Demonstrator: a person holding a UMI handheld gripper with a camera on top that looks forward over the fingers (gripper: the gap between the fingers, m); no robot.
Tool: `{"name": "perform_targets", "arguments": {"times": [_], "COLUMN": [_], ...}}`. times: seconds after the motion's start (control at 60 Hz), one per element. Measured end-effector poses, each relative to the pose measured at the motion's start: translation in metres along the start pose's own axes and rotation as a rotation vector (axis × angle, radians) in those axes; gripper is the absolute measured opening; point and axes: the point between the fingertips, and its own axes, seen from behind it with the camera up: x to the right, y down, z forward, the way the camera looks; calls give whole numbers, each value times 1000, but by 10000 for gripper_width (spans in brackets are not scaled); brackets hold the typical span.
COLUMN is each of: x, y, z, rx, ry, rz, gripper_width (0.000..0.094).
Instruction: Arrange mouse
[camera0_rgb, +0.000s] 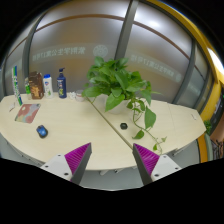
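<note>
Mouse (42, 131) lies on table (75, 125) at ten o'clock, well beyond gripper (112, 162), jaws apart and empty

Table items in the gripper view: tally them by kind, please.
Bottles and tubes: 4, first at
Potted plant: 1
Mouse: 1
Flat card or booklet: 1
Total: 7
The tool is open, holding nothing, well short of the mouse.
</note>
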Motion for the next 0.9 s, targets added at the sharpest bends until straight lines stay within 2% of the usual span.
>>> {"name": "perform_targets", "arguments": {"times": [0.15,0.333,0.617,0.9], "x": [-2,-29,-176,-308], "y": [13,53,116,79], "z": [-6,-17,-20,52], "rx": [-8,-30,-88,-40], "ry": [3,7,-85,-197], "rz": [-4,-14,-15,-57], "gripper_width": [851,850,852,851]}}
